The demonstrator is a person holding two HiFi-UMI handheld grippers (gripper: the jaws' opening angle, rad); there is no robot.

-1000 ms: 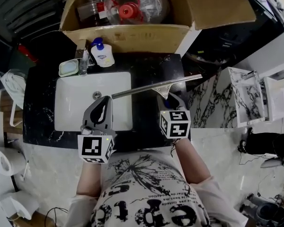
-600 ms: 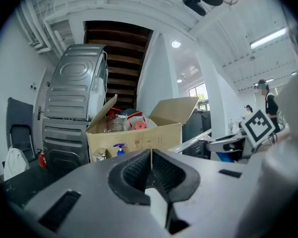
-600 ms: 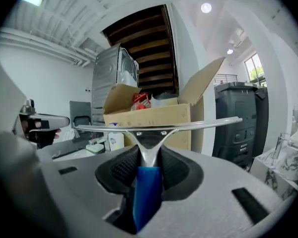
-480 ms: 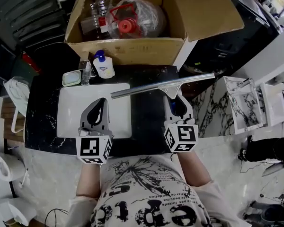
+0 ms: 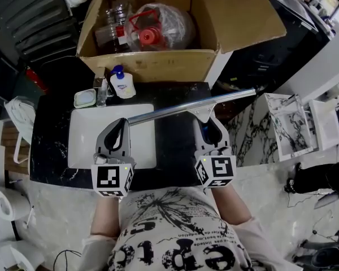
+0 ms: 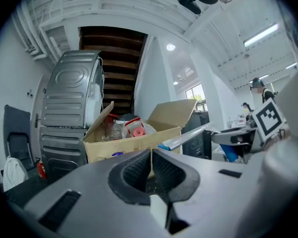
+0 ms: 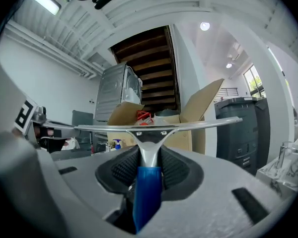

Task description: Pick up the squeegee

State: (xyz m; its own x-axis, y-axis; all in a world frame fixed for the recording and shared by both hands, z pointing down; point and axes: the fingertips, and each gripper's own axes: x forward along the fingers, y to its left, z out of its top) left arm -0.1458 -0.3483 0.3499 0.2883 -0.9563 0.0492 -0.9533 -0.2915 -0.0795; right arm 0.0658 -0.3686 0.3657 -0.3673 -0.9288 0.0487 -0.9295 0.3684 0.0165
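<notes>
- Your right gripper [image 5: 209, 126] is clamped on the squeegee [image 5: 181, 107]. The pads press on the neck where the blue handle meets the metal.
- In the right gripper view the handle runs back between the jaws of the right gripper [image 7: 149, 158]. The squeegee [image 7: 150, 135] has its long blade bar lying level across the jaw tips.
- From your head view the bar slants across the black counter [image 5: 178, 148]. Its left end is over the back right corner of the white sink [image 5: 85, 145], and its right end reaches past the counter's right edge.
- The squeegee is in the air, touching nothing but your right gripper.
- Your left gripper [image 5: 120, 130] hangs over the right part of the sink, just beside the bar's left end and apart from it.
- In the left gripper view the jaws of the left gripper [image 6: 151, 163] are closed together with nothing between them.
- Behind the sink stand a soap bottle [image 5: 123, 84] and a soap dish [image 5: 85, 98].
- Past them is an open cardboard box [image 5: 152, 66] with bottles inside.
</notes>
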